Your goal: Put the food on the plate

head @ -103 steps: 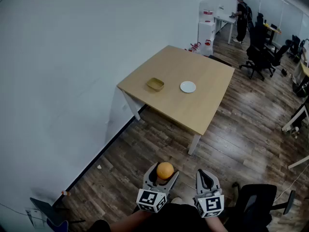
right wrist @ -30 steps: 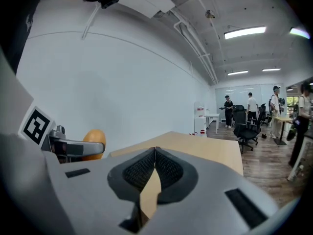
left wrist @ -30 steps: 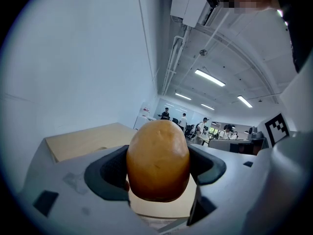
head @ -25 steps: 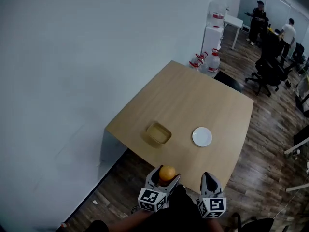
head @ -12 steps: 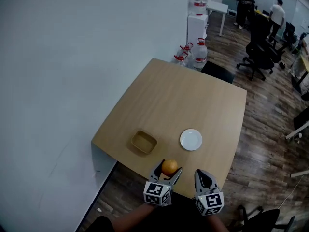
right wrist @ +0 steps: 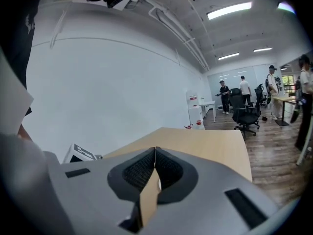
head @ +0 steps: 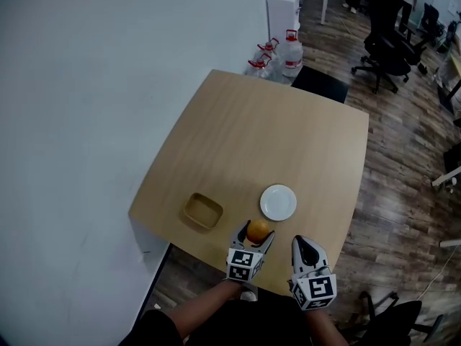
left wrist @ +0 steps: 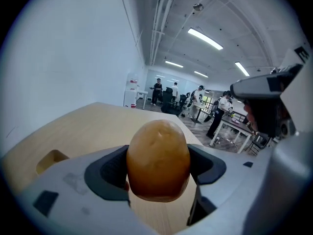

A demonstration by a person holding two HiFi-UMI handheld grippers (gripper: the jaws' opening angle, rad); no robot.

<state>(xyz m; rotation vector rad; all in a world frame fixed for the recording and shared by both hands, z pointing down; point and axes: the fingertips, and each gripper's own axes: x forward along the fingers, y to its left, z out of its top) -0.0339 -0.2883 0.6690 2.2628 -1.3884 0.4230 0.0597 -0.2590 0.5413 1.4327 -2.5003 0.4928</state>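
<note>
My left gripper (head: 256, 235) is shut on a round orange-brown food piece (head: 257, 230), which fills the middle of the left gripper view (left wrist: 158, 159) between the two dark pads. It hangs over the near edge of the wooden table (head: 288, 150). A small white plate (head: 278, 202) lies on the table just beyond and slightly right of the food. My right gripper (head: 305, 246) is shut with nothing in it, at the table's near edge; in the right gripper view (right wrist: 155, 153) its jaws meet in a thin line.
A shallow tan tray (head: 202, 210) sits on the table left of the plate. A white wall runs along the left. Water jugs (head: 291, 50) stand past the table's far corner, office chairs (head: 385, 45) and people farther back on the wooden floor.
I have walked up to the table; it now lies right under the grippers. The left gripper still carries the food and has come within a short distance of the plate.
</note>
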